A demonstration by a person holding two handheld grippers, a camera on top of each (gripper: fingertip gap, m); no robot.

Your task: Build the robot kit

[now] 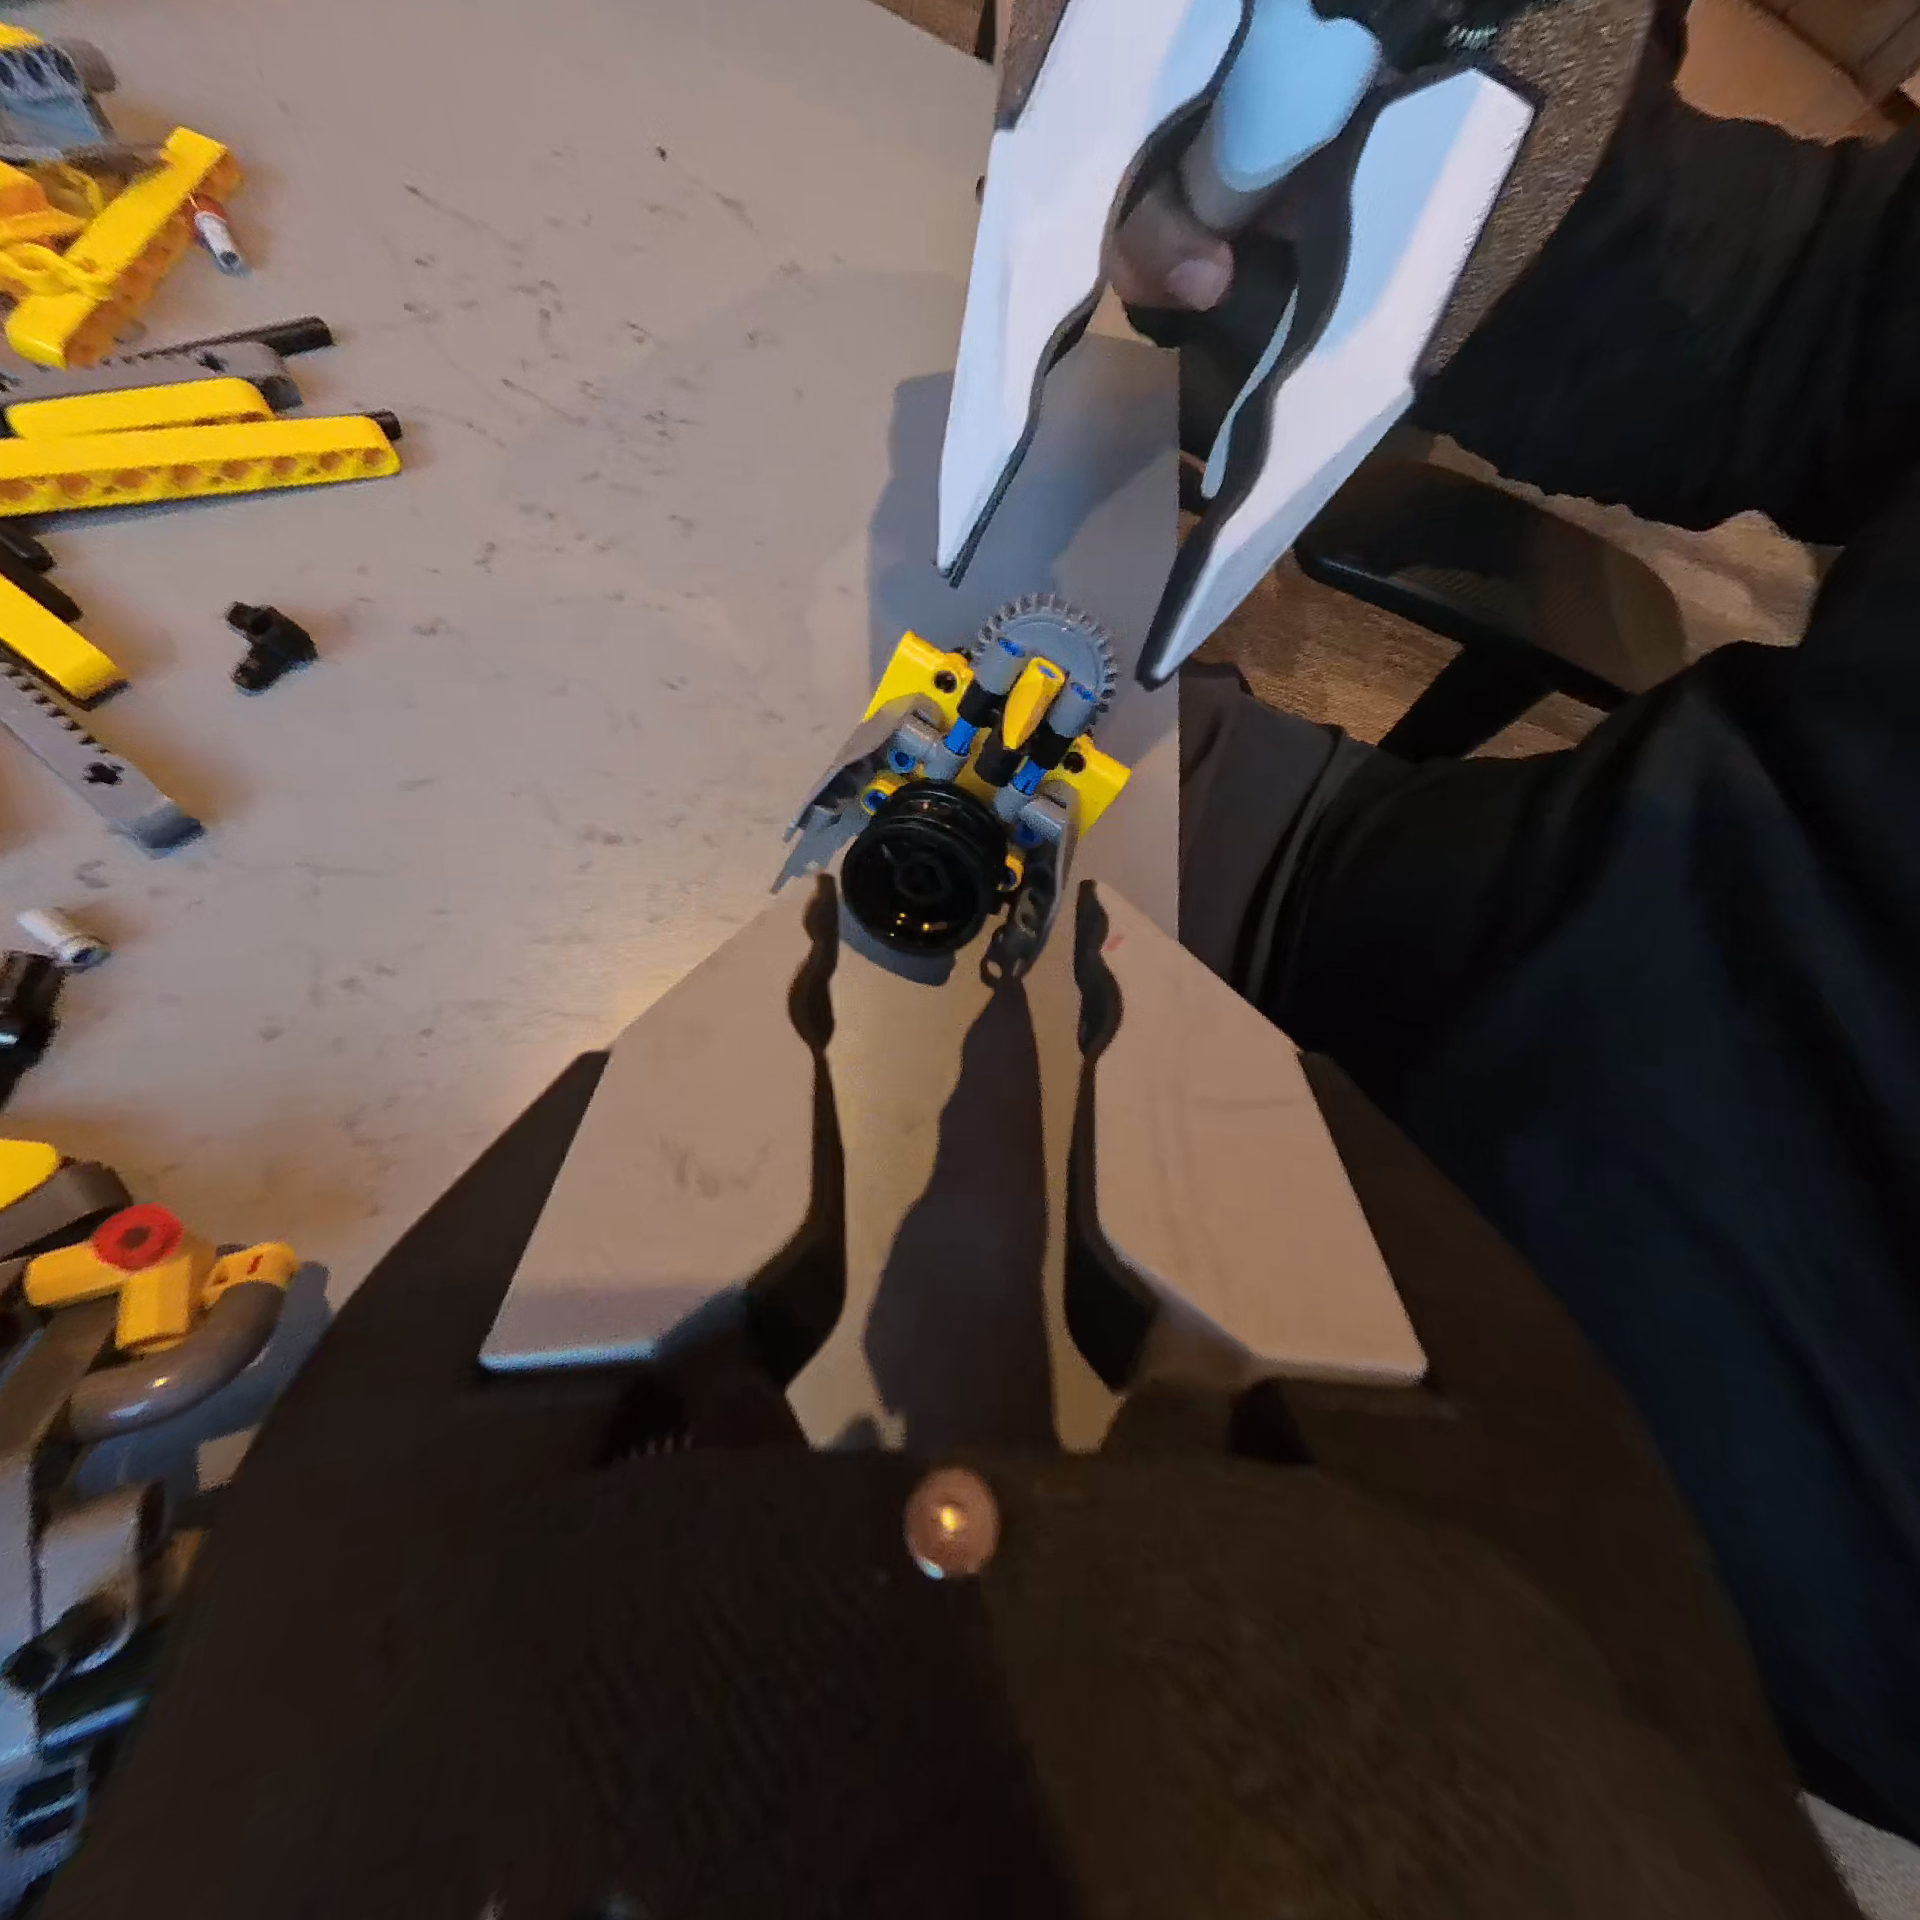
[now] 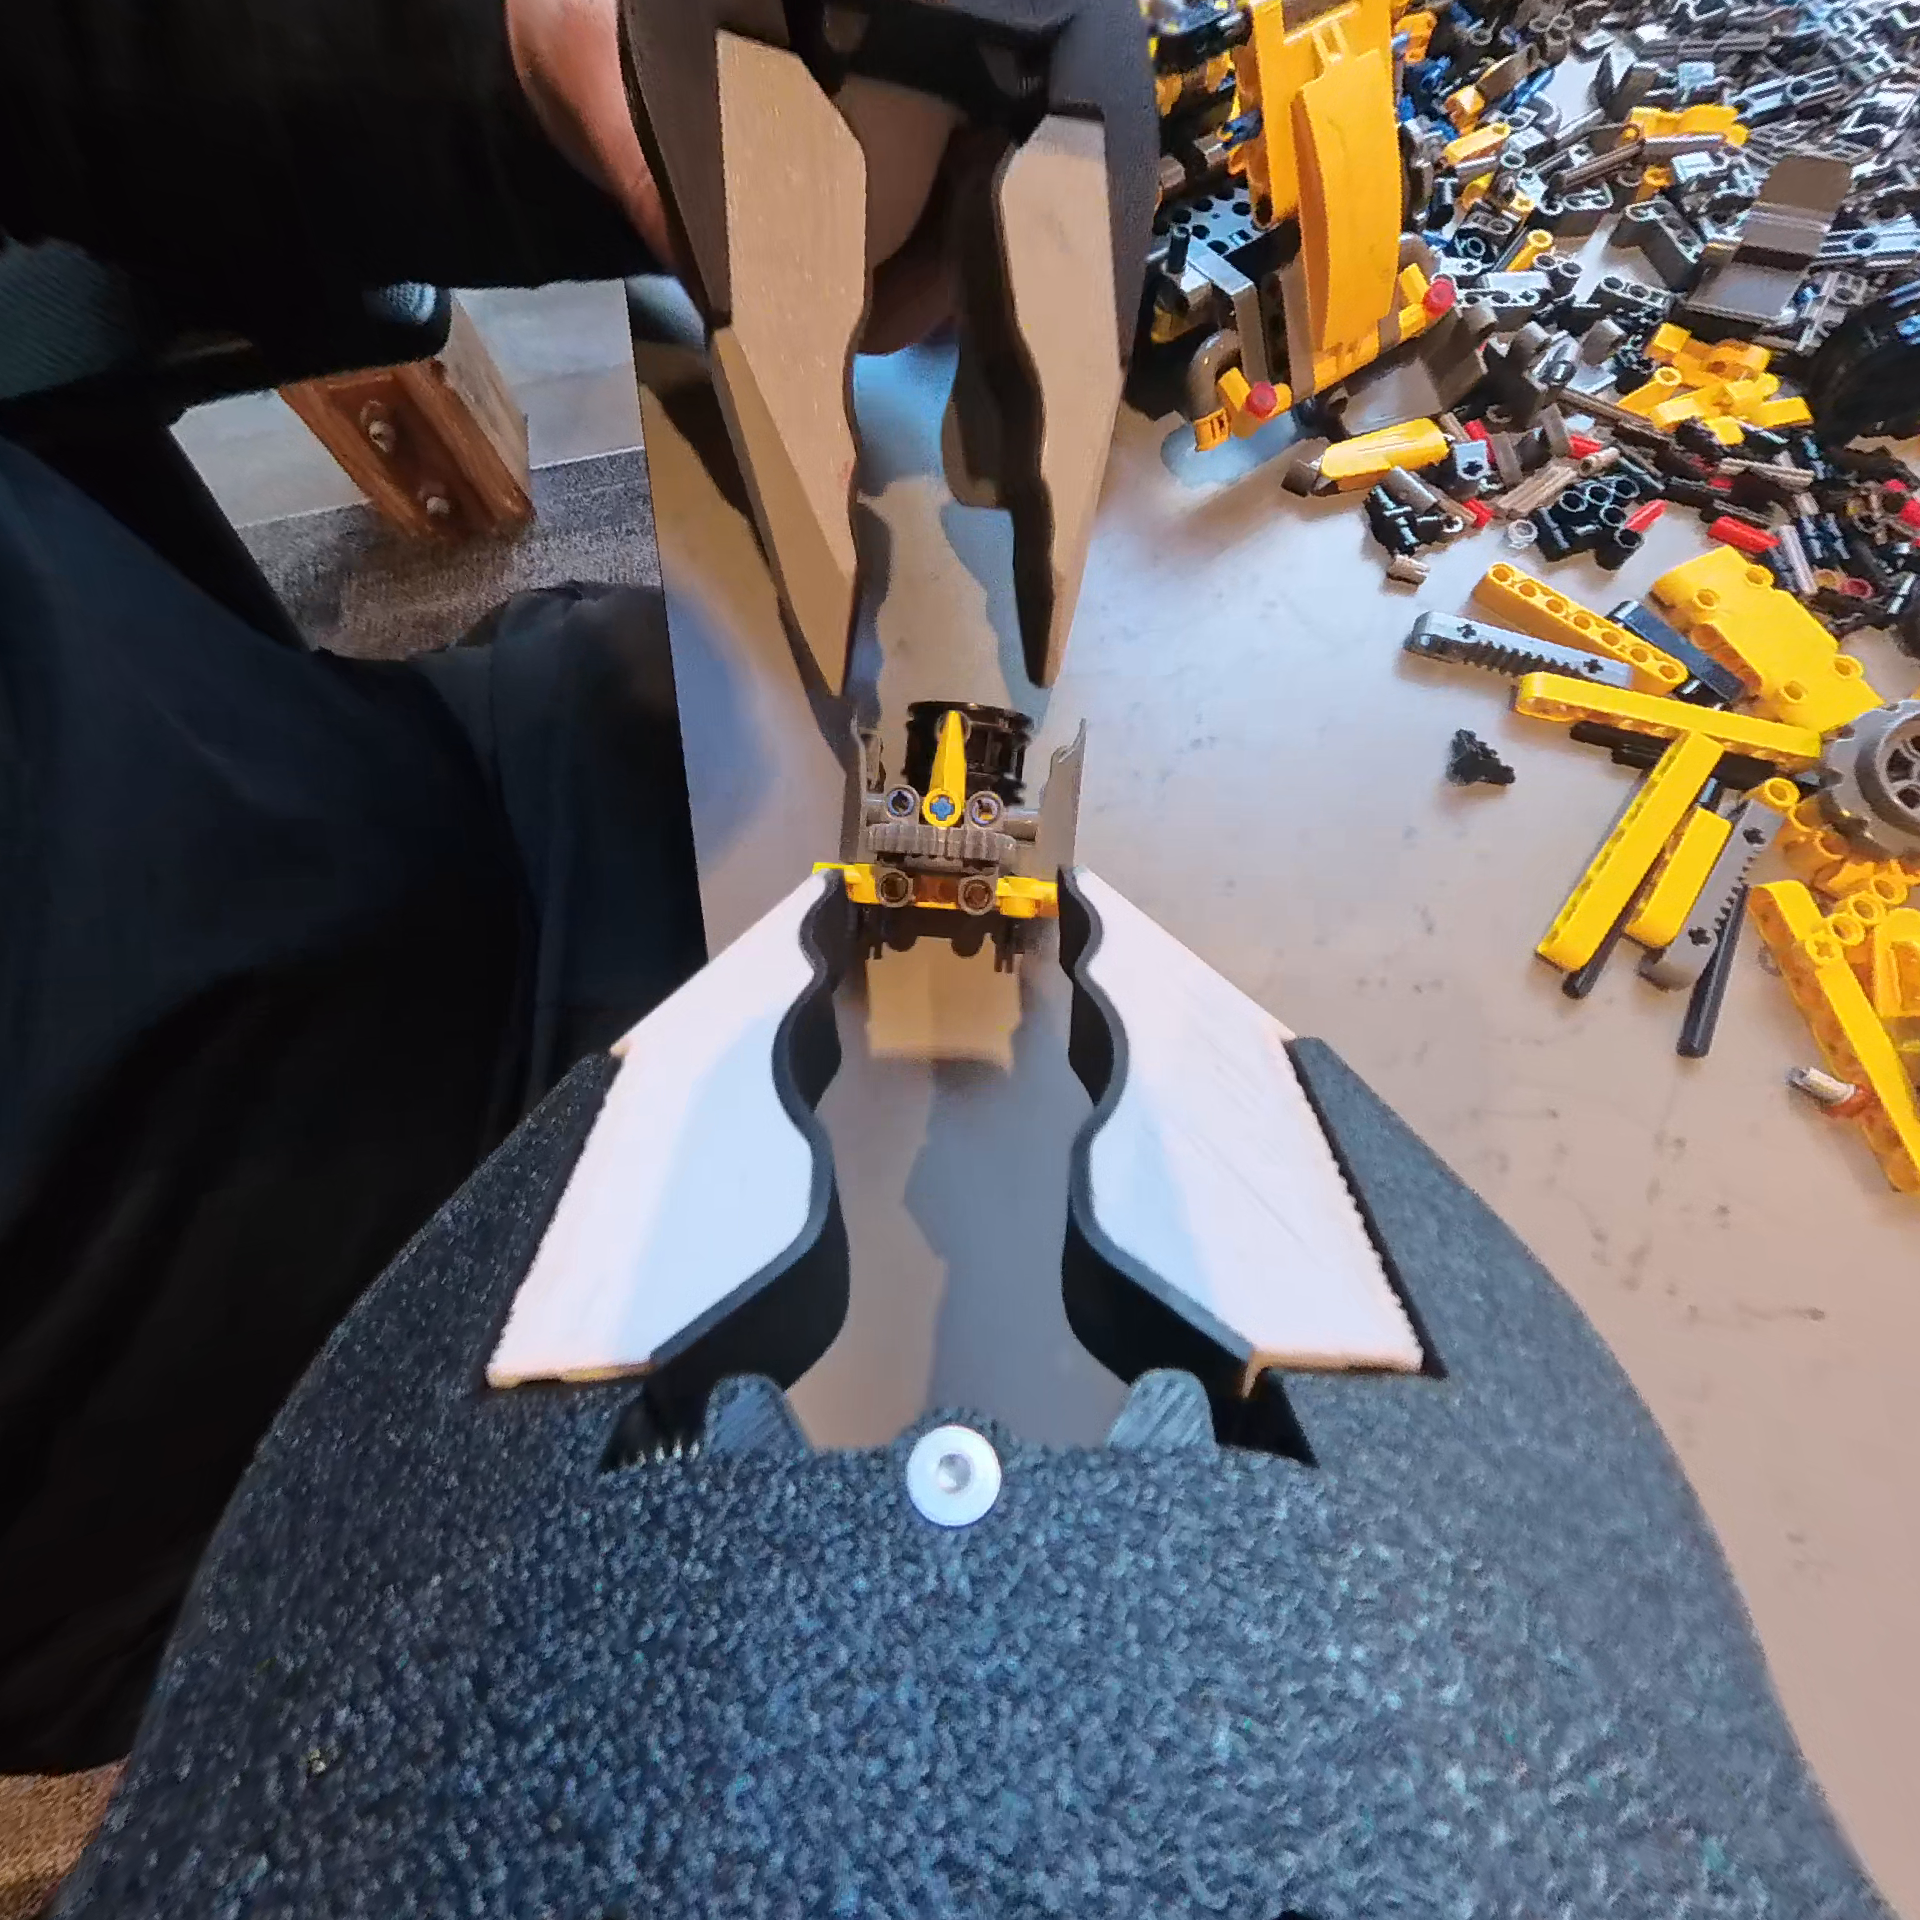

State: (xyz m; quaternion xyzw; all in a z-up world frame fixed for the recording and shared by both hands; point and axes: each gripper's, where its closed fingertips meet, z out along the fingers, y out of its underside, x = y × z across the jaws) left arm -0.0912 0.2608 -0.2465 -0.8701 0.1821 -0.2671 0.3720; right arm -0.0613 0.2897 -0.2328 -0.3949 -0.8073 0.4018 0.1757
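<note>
A small brick assembly (image 1: 971, 774) stands on the grey table (image 1: 582, 644) close to its edge. It has a black wheel (image 1: 920, 883), a grey gear (image 1: 1044, 639), a yellow beam and grey side panels. My left gripper (image 1: 954, 896) is open, its tips on either side of the wheel end, and grips nothing. My right gripper (image 2: 945, 881) is open at the gear end, its tips beside the yellow beam (image 2: 1023, 902). The two grippers face each other across the assembly (image 2: 951, 821). The right gripper also shows in the left wrist view (image 1: 1049, 623), and the left one in the right wrist view (image 2: 940, 681).
Loose yellow beams (image 1: 197, 457), a grey toothed rack (image 1: 83, 758) and a small black connector (image 1: 268, 644) lie on the table. A large pile of yellow, black and grey parts (image 2: 1558, 312) holds a part-built yellow model (image 2: 1320, 208). A person in dark clothing (image 1: 1610, 1039) sits at the table edge. There is about 5 centimeters between the tips of the two grippers. The left tips stand about 11 centimeters off the small black connector (image 1: 268, 644). It turns up in the right wrist view (image 2: 1473, 757) as well.
</note>
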